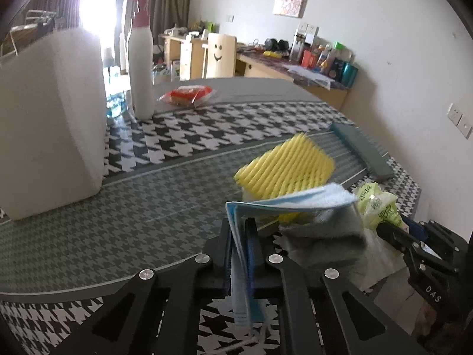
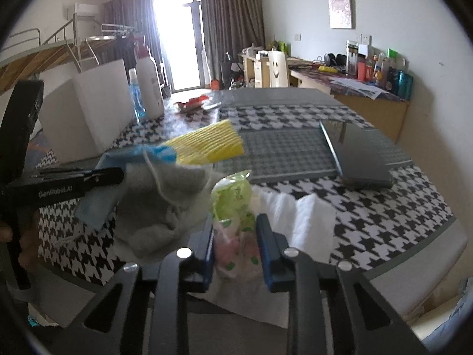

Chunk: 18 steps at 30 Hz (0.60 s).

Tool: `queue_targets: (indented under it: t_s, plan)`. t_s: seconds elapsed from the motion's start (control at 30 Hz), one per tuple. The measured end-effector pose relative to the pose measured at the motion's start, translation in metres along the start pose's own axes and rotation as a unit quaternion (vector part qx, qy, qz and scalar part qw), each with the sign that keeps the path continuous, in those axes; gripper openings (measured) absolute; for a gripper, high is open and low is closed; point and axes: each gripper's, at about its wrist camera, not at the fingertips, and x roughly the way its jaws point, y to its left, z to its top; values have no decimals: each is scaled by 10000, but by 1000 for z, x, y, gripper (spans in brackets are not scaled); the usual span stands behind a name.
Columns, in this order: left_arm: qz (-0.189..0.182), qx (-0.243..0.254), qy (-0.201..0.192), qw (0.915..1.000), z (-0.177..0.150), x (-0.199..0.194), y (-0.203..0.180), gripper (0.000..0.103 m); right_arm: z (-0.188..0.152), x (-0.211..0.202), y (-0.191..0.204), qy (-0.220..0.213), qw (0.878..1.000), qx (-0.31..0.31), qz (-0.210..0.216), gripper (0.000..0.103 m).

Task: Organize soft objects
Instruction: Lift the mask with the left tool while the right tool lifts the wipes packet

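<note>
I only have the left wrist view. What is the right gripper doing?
Observer: The right gripper has its jaws around a green packet.
Operator: Is it squeezed?
Observer: It looks so; the blue pads touch the packet's sides.
Operator: Anything right of it?
Observer: A white tissue lies crumpled beside the packet.
Operator: And the black slab?
Observer: Its glossy top reflects the room, like a closed laptop or tablet.

Blown-out window (image 2: 177, 29) glare, fisheye-warped edges
</note>
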Motion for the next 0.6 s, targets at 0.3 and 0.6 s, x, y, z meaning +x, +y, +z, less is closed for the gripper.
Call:
queue_targets:
  t_s: [0.3,0.6]
  plan:
    - [-75,-12,-397,9992,7,-32,3,7,9,-15,8,-201,9998,-34,48,30]
    - [28,50,-755,9971,15,-60,4,7,20,-34,20,-457,9988,-108,135,30]
